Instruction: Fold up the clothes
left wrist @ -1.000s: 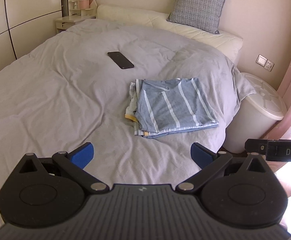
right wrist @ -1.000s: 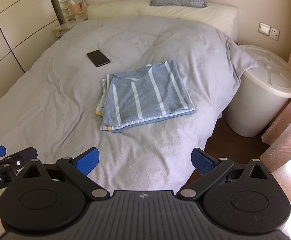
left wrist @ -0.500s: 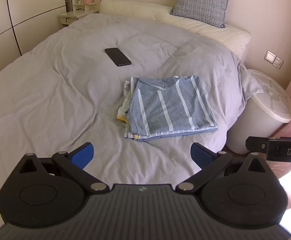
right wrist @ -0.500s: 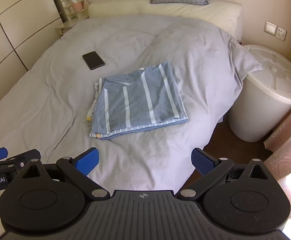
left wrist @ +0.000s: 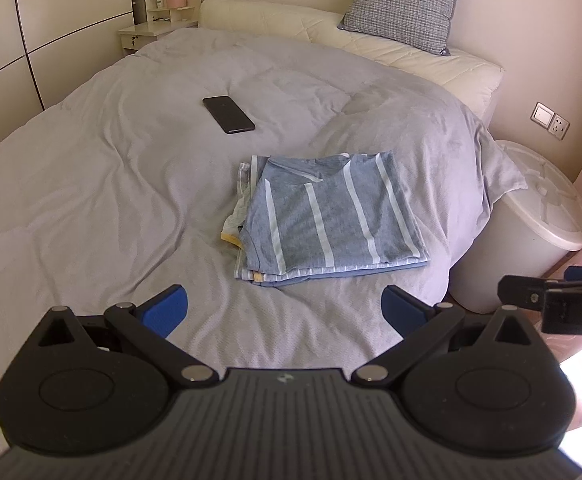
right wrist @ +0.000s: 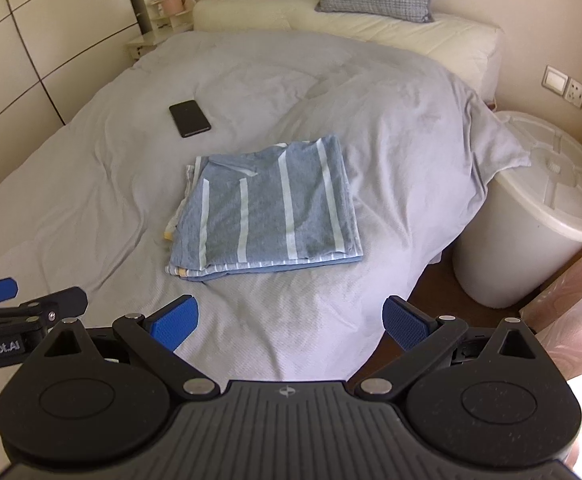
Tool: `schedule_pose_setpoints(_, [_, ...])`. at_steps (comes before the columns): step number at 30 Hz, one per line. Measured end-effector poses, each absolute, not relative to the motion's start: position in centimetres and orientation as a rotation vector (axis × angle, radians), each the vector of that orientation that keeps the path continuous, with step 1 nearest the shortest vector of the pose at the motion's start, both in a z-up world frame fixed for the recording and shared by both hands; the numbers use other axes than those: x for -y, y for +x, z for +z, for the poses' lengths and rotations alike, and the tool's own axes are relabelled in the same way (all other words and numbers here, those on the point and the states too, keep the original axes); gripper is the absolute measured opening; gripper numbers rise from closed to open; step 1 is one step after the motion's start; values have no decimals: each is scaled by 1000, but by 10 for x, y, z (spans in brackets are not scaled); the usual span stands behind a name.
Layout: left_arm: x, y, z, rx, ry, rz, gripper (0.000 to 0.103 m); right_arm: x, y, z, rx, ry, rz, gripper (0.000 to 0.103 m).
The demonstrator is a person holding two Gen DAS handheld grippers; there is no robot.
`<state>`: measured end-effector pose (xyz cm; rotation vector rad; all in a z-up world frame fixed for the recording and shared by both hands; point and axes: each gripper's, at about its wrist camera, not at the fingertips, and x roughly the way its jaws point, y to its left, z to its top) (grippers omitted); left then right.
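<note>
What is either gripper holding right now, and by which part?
Nothing. The left gripper and right gripper are both open and empty, short of the folded striped shirt, which lies free on the bed.

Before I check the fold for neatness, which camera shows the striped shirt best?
The right wrist view: the folded striped shirt sits near the frame's centre, with its top face and stacked front edges plain. The left wrist view shows the shirt too, whole but further right, with its left-side layers showing more.
</note>
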<state>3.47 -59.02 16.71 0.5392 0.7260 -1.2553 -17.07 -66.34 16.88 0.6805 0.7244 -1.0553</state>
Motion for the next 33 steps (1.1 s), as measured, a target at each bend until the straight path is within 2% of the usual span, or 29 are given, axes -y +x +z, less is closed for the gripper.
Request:
schedule_pose_setpoints(14, [568,22,137,-725,552,-1284,102,630,-185,148,-709,666,-1080,101])
schedule_pose_setpoints(33, [550,14,33,-651,551,-1269,102,604,-188,45,-694,597,-1024,101])
